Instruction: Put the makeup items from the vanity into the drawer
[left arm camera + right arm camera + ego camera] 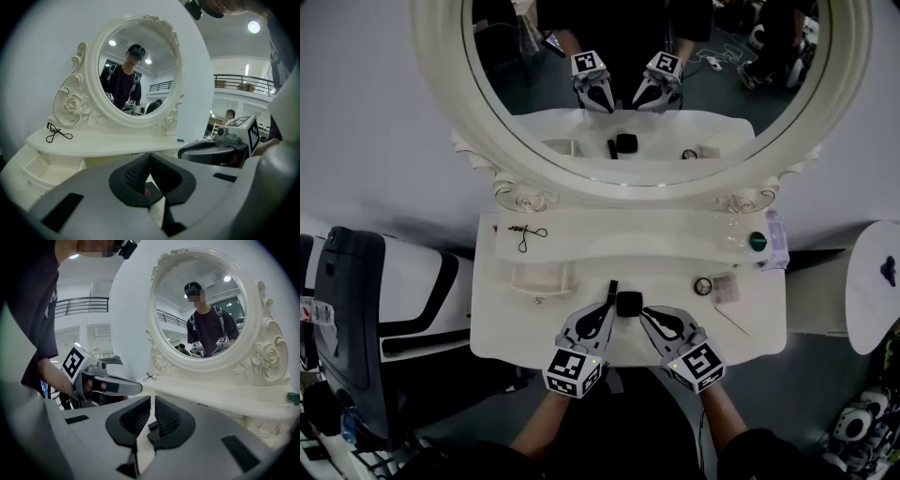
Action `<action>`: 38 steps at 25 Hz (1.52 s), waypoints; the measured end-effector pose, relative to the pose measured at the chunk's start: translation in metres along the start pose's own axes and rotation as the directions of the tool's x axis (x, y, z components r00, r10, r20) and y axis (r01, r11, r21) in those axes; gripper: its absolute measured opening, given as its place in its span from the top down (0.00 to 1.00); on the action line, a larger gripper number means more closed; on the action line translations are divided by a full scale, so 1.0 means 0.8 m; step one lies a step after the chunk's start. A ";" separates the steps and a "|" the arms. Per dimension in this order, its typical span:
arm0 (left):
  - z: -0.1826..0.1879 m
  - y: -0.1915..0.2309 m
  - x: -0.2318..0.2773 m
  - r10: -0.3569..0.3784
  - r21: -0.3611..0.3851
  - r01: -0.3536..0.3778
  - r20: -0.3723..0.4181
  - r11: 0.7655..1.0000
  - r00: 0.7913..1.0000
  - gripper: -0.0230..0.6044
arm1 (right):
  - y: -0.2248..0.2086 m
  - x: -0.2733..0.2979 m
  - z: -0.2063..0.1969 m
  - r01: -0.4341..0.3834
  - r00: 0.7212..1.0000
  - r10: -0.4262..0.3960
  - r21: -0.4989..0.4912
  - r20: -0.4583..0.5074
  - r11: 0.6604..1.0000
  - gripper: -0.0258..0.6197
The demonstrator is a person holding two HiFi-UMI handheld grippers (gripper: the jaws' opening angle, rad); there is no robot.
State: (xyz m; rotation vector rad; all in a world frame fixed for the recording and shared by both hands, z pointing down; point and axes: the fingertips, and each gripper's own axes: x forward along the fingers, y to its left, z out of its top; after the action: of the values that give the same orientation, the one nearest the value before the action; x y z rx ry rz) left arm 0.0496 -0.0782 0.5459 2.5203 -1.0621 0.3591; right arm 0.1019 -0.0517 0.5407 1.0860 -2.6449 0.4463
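On the white vanity top (581, 328) a square black compact (628, 303) lies near the front edge, with a slim black stick (612, 290) beside it on the left. My left gripper (607, 309) is shut and empty, its tips just left of the compact. My right gripper (647, 315) is shut too, just right of it. In the left gripper view the jaws (149, 164) meet, with a dark item (149, 192) below them. The right gripper view shows closed jaws (152, 409) over the compact (153, 426). A small drawer (540, 279) stands open at the left.
A black eyelash curler (526, 236) lies on the raised back shelf. To the right sit a round item (703, 286), a pinkish palette (725, 289), a thin stick (732, 322), a green-capped item (757, 241) and a clear bottle (733, 234). The oval mirror (637, 84) stands behind. A dark chair (352, 309) is at the left.
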 end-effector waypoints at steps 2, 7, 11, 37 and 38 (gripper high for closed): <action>-0.004 0.004 0.003 0.011 -0.005 -0.011 -0.009 1.000 1.000 0.94 | -0.004 0.004 -0.002 -0.014 1.000 0.014 -0.007 -0.009 1.000 0.92; -0.016 0.013 0.010 0.022 -0.023 -0.022 -0.025 0.999 0.999 0.94 | -0.009 0.020 -0.016 -0.051 0.997 0.048 -0.049 -0.061 0.997 0.91; -0.026 0.019 0.016 0.018 -0.035 -0.019 -0.040 0.999 0.999 0.94 | -0.006 0.041 -0.041 -0.113 0.983 0.096 -0.101 -0.158 0.988 0.76; -0.091 0.059 0.020 0.008 -0.104 -0.019 -0.098 0.994 0.995 0.94 | -0.026 0.122 -0.179 -0.425 0.762 0.188 -0.259 -0.620 0.867 0.41; -0.092 0.059 0.020 0.008 -0.106 -0.019 -0.099 0.994 0.995 0.94 | -0.026 0.122 -0.179 -0.424 0.763 0.190 -0.257 -0.618 0.869 0.41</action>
State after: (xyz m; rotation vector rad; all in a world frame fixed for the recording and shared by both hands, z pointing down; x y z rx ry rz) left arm 0.0195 -0.0860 0.6294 2.3774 -1.0330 0.4147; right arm 0.0651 -0.0754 0.7096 0.3001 -2.2114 0.2417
